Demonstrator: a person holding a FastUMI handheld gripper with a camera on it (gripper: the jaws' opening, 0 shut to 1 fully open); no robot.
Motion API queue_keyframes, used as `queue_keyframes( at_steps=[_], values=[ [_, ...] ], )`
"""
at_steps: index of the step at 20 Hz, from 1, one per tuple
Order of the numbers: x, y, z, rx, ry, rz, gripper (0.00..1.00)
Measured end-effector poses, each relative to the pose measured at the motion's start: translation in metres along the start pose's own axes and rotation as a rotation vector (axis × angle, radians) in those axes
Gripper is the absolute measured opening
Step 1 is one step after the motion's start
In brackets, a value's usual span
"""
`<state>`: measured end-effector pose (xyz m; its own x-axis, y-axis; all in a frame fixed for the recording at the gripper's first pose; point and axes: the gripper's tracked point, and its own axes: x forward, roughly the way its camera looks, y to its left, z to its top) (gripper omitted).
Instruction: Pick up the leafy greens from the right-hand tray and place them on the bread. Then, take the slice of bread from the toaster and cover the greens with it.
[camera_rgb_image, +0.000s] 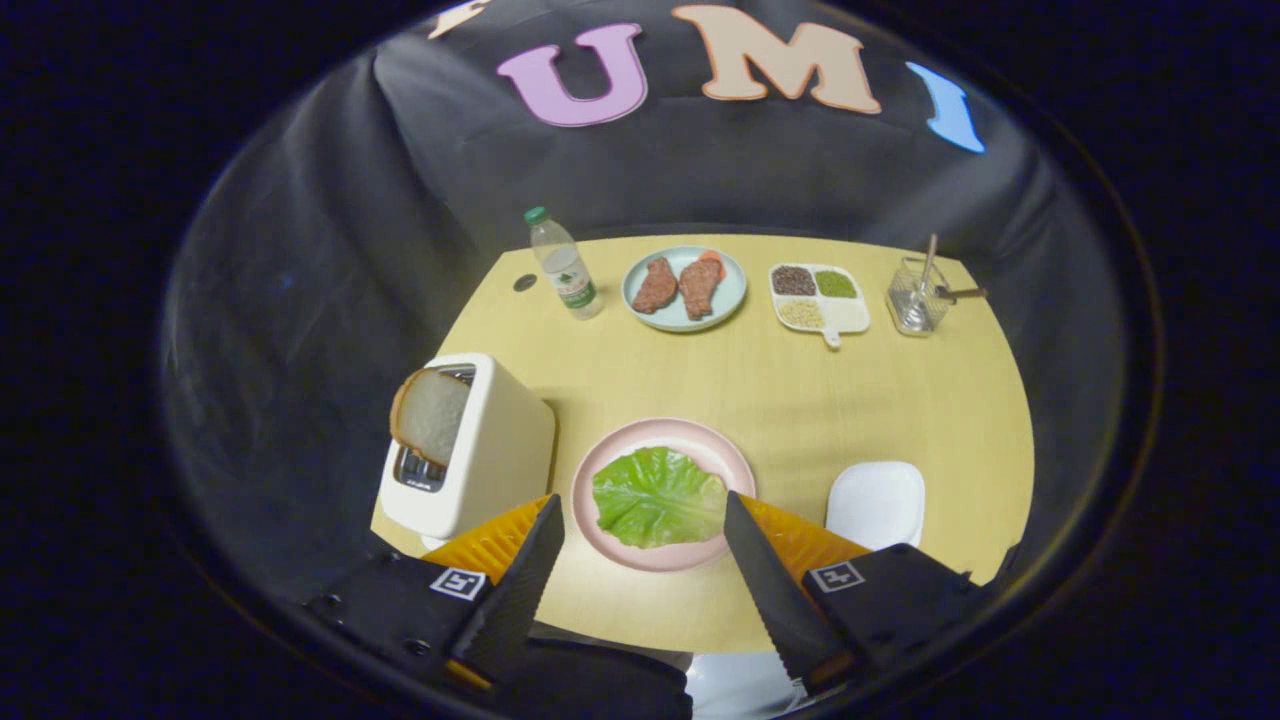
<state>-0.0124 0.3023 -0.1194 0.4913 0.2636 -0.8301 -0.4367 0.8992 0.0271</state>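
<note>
Greens (658, 496) lie on the pink plate (600, 470). Hand-held gripper (640, 520) spread, empty, above. Next, judging: swing to the toaster (480, 450), pinch the bread slice (432, 414).

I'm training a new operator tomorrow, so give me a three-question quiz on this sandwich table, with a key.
1. True or false: the bread slice stands in the toaster.
2. What lies on the pink plate just ahead of the gripper?
A. two pieces of meat
B. a green leaf
C. a spoon
3. Fill in: the white tray beyond the right finger holds ____ greens.

Key:
1. True; it sticks out of the slot.
2. B; the green leaf covers the middle of the plate, and the gripper's fingers are spread wide and hold nothing.
3. No.
</note>
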Motion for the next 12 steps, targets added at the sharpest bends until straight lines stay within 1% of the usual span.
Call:
queue_keyframes(
  at_steps=[3,7,10,12],
  values=[
    [-0.002,0.036,0.022,-0.038,0.020,0.011,1.00],
    [0.008,0.094,0.041,-0.044,0.079,0.058,1.00],
    [0.022,0.134,0.043,-0.048,0.159,0.091,0.99],
    [0.033,0.154,0.043,-0.046,0.211,0.092,0.99]
  ],
)
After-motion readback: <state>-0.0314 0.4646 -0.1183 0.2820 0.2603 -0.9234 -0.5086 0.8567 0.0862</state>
